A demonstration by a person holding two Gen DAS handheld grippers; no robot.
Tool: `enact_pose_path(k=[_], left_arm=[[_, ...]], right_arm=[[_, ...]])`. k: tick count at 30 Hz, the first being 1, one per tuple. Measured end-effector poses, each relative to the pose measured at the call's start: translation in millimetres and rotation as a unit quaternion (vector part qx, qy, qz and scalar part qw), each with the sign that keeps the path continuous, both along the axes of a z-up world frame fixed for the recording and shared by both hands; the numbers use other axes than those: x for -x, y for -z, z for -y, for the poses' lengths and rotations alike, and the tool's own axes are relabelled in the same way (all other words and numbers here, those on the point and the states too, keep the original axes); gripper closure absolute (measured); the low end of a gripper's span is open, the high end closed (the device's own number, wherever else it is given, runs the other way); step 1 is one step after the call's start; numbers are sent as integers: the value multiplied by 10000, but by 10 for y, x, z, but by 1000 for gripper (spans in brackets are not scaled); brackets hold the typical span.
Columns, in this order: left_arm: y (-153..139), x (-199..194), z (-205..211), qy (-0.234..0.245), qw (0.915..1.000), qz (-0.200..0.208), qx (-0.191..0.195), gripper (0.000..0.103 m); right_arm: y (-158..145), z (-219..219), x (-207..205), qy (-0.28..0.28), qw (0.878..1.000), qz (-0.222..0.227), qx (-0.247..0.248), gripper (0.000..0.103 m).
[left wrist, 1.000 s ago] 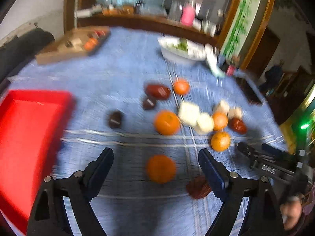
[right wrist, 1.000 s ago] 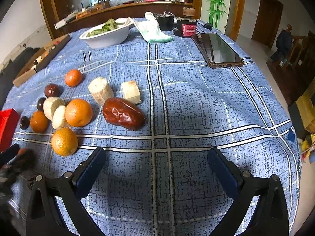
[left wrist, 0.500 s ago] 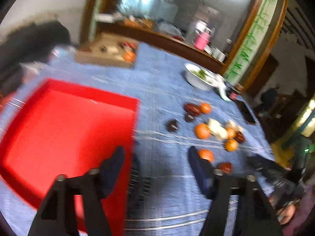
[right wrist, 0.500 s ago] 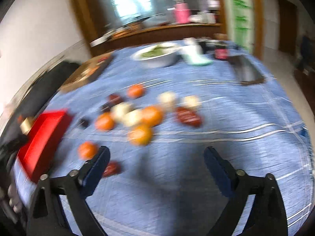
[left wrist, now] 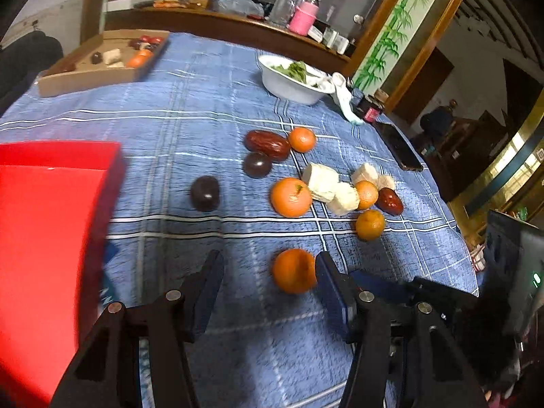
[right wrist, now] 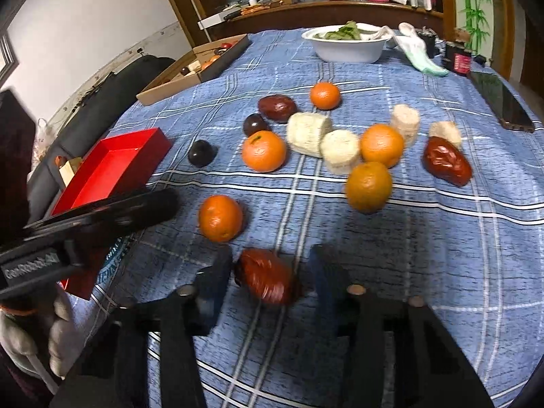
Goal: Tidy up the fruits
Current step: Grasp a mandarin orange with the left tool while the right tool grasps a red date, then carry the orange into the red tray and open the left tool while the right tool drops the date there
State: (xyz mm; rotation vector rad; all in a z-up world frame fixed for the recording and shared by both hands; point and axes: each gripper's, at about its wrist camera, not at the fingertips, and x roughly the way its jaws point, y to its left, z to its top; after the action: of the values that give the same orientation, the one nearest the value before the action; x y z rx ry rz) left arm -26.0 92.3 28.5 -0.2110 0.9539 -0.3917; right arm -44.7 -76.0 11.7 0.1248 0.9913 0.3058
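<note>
Two grippers work near the red tray (right wrist: 112, 166): right gripper (right wrist: 268, 282) jaws closing around a small, firm, light red date (right wrist: 267, 280), best pinched across its middle; left gripper (left wrist: 270, 287) jaws released beside an orange (left wrist: 294, 270).

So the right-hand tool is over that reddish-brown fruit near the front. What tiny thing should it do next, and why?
Probably finish closing. The right tool has its jaws closing, one on each side of the red date, though the blur hides whether the pads touch it yet. Once the grip is firm, a lift toward the red tray on the left seems sensible.
</note>
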Motion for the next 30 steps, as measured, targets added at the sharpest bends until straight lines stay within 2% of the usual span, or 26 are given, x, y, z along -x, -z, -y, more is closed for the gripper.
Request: enact_pose_path(k=[2, 7, 10, 11, 12, 15, 18, 20, 22, 23, 28, 29, 30], left_arm=[[49, -57, 62, 48, 10000, -82, -7, 44], [146, -104, 206, 252, 9994, -213, -49, 44], [169, -79, 357, 434, 9984, -44, -358, 44], [170, -65, 401, 457, 9977, 26, -495, 48], [174, -59, 417, 443, 9975, 60, -556, 70], [179, -31, 364, 399, 9981, 26, -463, 72], [72, 72, 115, 159, 9999, 20, -46, 72], [-105, 204, -174, -66, 9994, 180, 291, 71], [-262, 338, -478, -347, 9978, 385, 424, 71], [-332, 403, -682, -540, 9962, 482, 475, 71], [-383, 578, -1448, -1348, 9884, 499, 484, 71], [-371, 635, -1564, -1421, 9873, 498, 508, 71], [-362, 685, -1665, -1483, 9862, 514, 525, 71]], right_arm=[[14, -50, -15, -110, 9999, -42, -10, 77], [-42, -13, 81, -127, 9999, 5, -25, 78], [-93, 84, 214, -78, 9999, 54, -90, 78], [-113, 120, 261, -51, 9999, 75, -82, 78], [-131, 144, 296, -29, 9999, 94, -59, 78], [-197, 190, 388, 25, 9999, 143, 39, 78], [-273, 169, 445, 4, 9998, 194, 104, 79], [-340, 107, 458, -67, 9997, 225, 77, 82], [-421, -9, 447, -233, 9994, 234, -85, 98], [-465, -91, 431, -349, 9990, 216, -195, 100], [-611, -545, 358, -747, 9964, 341, -194, 100], [-599, -559, 345, -695, 9968, 355, -155, 95], [-562, -551, 321, -644, 9975, 271, -68, 84]])
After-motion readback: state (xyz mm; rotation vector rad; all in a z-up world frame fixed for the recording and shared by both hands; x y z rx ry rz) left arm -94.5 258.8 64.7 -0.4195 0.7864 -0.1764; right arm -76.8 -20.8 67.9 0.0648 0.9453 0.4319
